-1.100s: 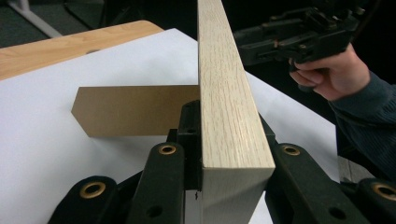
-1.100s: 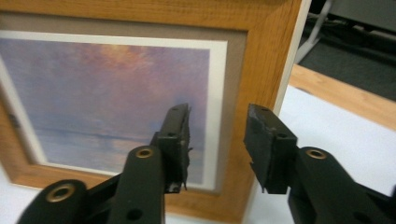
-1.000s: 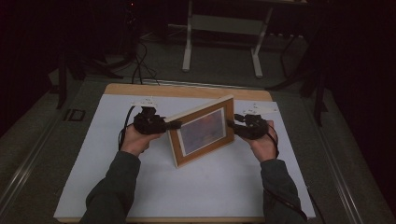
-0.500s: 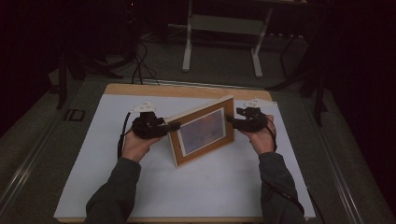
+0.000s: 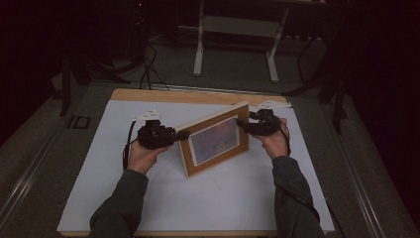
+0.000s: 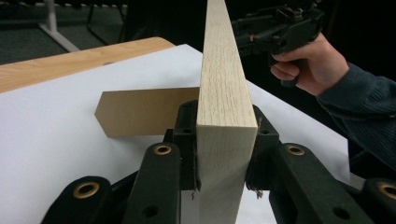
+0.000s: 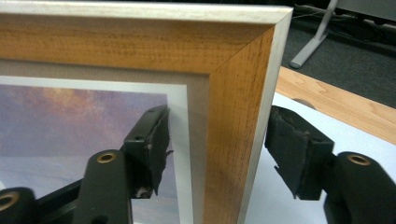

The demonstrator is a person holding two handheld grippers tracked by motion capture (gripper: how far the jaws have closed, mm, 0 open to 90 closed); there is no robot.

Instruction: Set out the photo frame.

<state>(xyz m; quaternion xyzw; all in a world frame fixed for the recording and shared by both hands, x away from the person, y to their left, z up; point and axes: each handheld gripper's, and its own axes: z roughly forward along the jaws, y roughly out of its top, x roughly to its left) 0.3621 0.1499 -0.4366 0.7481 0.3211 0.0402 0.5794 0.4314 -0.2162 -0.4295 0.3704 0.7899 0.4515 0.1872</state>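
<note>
High view: picture frame (image 5: 216, 140) stands on the white sheet (image 5: 198, 198), long axis running between my grippers. Left gripper view: left gripper (image 6: 223, 140) clamps its end edge. Right gripper view: right gripper (image 7: 229, 156) straddles the other edge, jaws just opened, pads clear.

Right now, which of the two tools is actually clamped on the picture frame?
The left tool: its pads press both faces of the picture frame. The right tool straddles the far edge with visible gaps.
</note>
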